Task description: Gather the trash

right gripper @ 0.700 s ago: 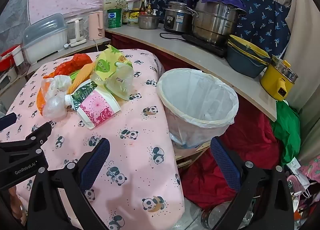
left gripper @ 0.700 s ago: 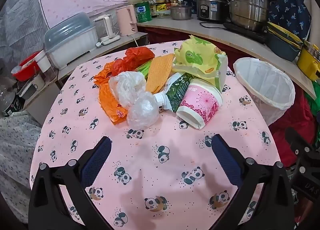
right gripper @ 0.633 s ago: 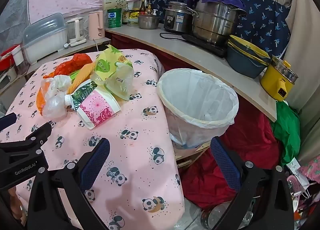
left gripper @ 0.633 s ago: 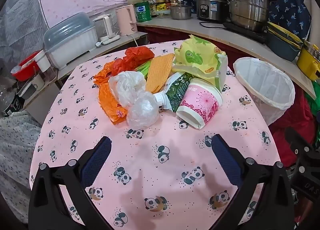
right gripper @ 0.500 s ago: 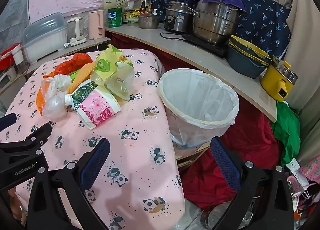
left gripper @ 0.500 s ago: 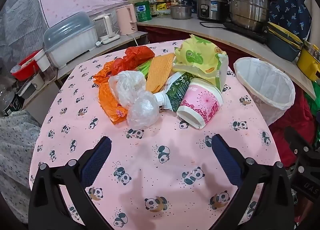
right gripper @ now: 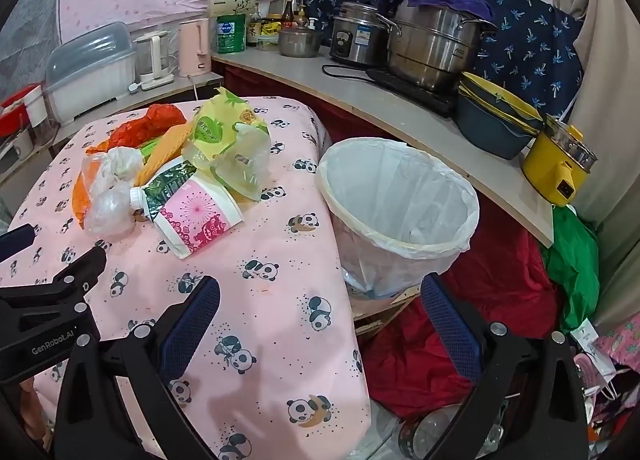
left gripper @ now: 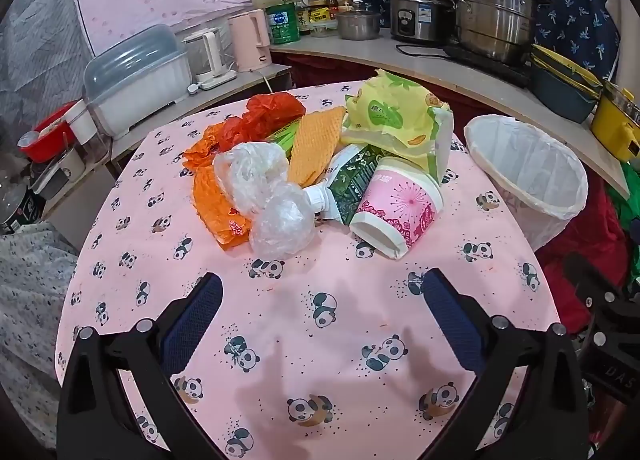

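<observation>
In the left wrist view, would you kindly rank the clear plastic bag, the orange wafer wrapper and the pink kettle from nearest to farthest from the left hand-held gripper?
From the left hand-held gripper:
1. Clear plastic bag, front of the pile.
2. Orange wafer wrapper, mid-pile behind it.
3. Pink kettle, on the back counter.

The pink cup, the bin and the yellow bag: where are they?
pink cup (left gripper: 394, 206), left wrist view, its patterned side.
bin (right gripper: 400, 246), right wrist view, its near rim.
yellow bag (left gripper: 384, 116), left wrist view, its printed top.
</observation>
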The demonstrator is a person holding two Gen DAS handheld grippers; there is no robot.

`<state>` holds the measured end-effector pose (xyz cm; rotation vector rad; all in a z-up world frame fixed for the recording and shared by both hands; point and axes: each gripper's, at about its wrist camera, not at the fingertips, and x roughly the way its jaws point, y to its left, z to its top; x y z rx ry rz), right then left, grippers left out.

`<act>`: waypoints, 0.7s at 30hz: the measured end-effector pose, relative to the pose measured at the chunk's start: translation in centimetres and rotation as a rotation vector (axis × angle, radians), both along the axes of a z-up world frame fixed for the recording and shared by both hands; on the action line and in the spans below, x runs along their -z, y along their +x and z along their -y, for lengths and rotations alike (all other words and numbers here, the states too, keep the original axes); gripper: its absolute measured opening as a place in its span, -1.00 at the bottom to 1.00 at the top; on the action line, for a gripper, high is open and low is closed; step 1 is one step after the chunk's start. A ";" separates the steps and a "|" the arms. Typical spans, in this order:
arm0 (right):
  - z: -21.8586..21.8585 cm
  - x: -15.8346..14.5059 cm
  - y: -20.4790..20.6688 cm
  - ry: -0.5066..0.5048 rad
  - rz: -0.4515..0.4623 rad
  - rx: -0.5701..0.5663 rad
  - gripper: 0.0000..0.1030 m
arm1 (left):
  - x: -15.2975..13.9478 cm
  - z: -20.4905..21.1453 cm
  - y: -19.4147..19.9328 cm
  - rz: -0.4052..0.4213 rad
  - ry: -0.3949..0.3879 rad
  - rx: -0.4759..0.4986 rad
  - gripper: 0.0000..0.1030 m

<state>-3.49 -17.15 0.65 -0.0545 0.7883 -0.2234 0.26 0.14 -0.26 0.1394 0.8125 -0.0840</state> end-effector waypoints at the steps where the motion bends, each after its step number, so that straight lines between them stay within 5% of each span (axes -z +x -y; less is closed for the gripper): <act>1: -0.2 0.1 0.1 -0.004 -0.002 -0.004 0.87 | 0.0 0.0 0.0 0.003 0.000 0.000 0.86; 21: -0.2 0.2 0.2 -0.007 -0.004 -0.005 0.87 | 0.2 -0.2 0.0 -0.011 0.000 -0.014 0.86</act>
